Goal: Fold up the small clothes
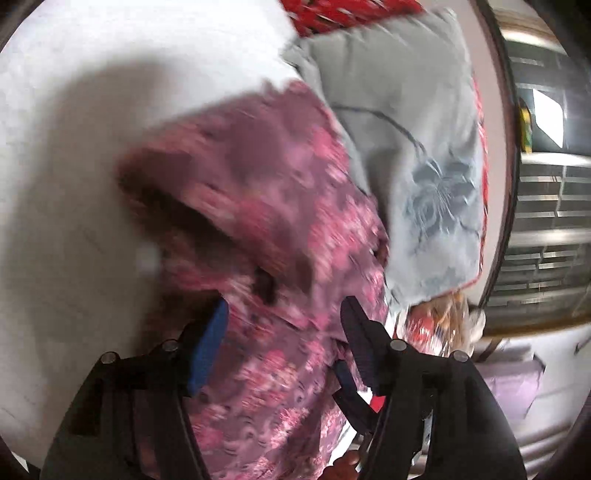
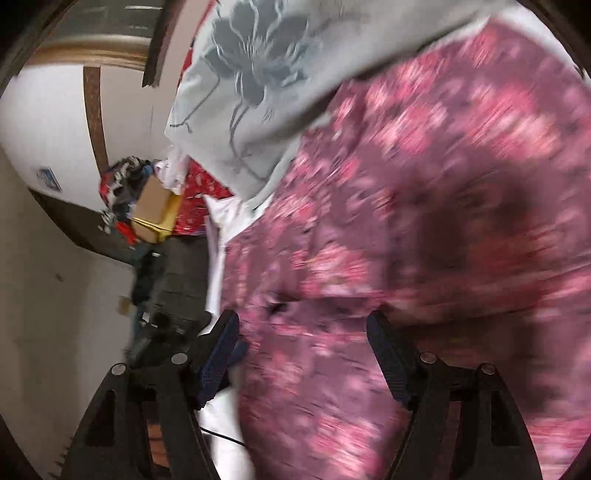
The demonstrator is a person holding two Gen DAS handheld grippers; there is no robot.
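A purple garment with pink flowers (image 1: 266, 229) lies bunched on a white surface (image 1: 74, 147); the picture is blurred by motion. My left gripper (image 1: 284, 314) is open, its fingers spread on either side of the garment's near edge. In the right wrist view the same garment (image 2: 424, 221) fills the right half. My right gripper (image 2: 303, 325) is open too, fingers spread over the cloth's edge. I cannot tell whether either gripper touches the cloth.
A pale grey cloth with a flower print (image 1: 406, 147) (image 2: 258, 74) lies beside the garment. Red patterned fabric (image 1: 332, 14) lies beyond it. A cardboard box and a clothes pile (image 2: 147, 199) sit on the floor by a wall.
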